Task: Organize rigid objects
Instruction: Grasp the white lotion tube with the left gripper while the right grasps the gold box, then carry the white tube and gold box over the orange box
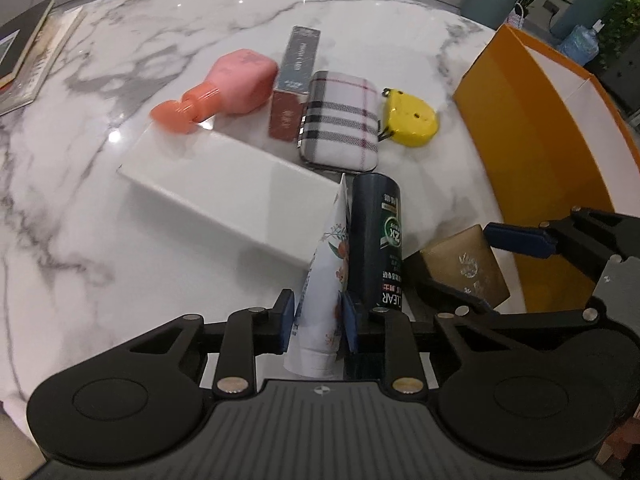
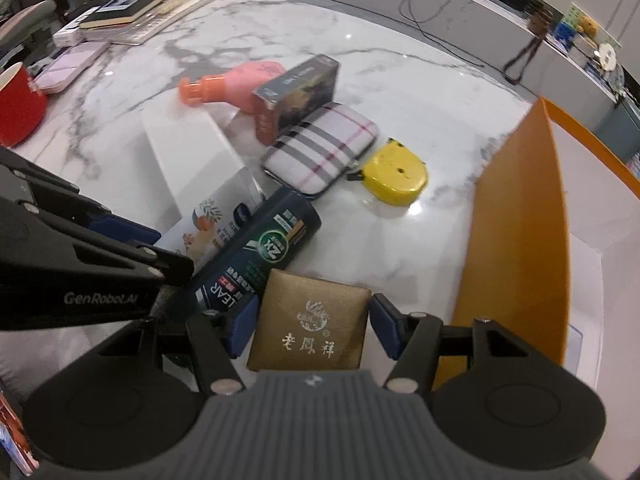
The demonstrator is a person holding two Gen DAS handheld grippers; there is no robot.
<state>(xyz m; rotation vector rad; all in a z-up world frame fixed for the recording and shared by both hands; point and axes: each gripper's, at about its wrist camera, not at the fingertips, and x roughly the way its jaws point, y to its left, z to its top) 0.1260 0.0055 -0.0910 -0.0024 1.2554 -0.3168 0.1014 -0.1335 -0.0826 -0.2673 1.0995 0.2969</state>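
My left gripper point(image 1: 318, 322) pinches the floral tube point(image 1: 326, 280); the dark bottle point(image 1: 378, 240) touches its right side and may roll. My right gripper point(image 2: 310, 326) straddles the gold box point(image 2: 310, 322), pads slightly apart from it; a skewed closure could shove it into the orange bin point(image 2: 516, 240) just right.

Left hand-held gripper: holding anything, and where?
Left hand-held gripper is shut on the floral tube, pads on its lower body near the cap end.

one pink bottle point(image 1: 240, 84), one dark bottle point(image 1: 376, 240), one tube point(image 1: 326, 264), one plaid case point(image 1: 342, 120), one yellow tape measure point(image 1: 410, 118), one gold box point(image 2: 310, 324), one white box point(image 1: 224, 188), one dark carton point(image 1: 296, 76), one orange bin point(image 1: 532, 152), two hand-held grippers.
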